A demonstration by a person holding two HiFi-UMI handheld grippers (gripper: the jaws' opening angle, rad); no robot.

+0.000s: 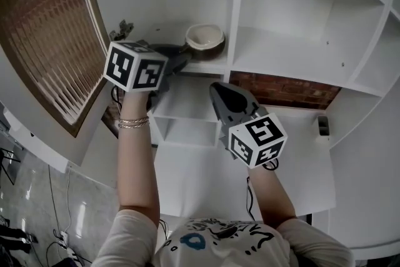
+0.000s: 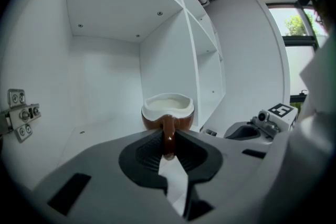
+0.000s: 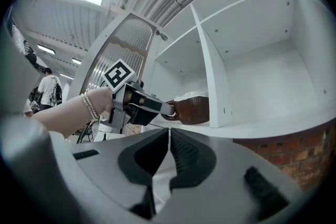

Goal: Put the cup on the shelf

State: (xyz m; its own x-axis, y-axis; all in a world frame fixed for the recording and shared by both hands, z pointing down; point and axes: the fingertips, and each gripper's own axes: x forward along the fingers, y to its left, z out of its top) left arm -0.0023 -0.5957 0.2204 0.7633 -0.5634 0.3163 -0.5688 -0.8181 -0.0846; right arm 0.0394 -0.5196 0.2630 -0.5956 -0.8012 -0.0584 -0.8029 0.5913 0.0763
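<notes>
Item: brown glazed ceramic cup with a cream inside (image 1: 205,37), sitting in the upper-centre compartment of the white panelled shelf unit (image 1: 284,56), just left of the upright white divider (image 1: 236,9). In the right gripper view its base appears to be touching the board, though the contact line is too small to be sure. Holder: grey two-jaw left gripper (image 1: 178,58), at centre-left of the head view, jaws clamping the cup's brown loop handle (image 2: 168,131) with only the handle's width between them. Spare: grey two-jaw right gripper (image 1: 220,89), lower centre, jaws pressed together on nothing, hanging below the board. Step in hand, as judged: setting down and letting go. Handling advice — be confirming the base is lying flat before parting the jaws; be opening them just wide enough to clear the handle; be drawing the tool straight back along the handle's line, since a sideways pull risks dragging or tipping the cup. The cup is standing fairly near the board's front edge, so a gentle push deeper first seems prudent.
</notes>
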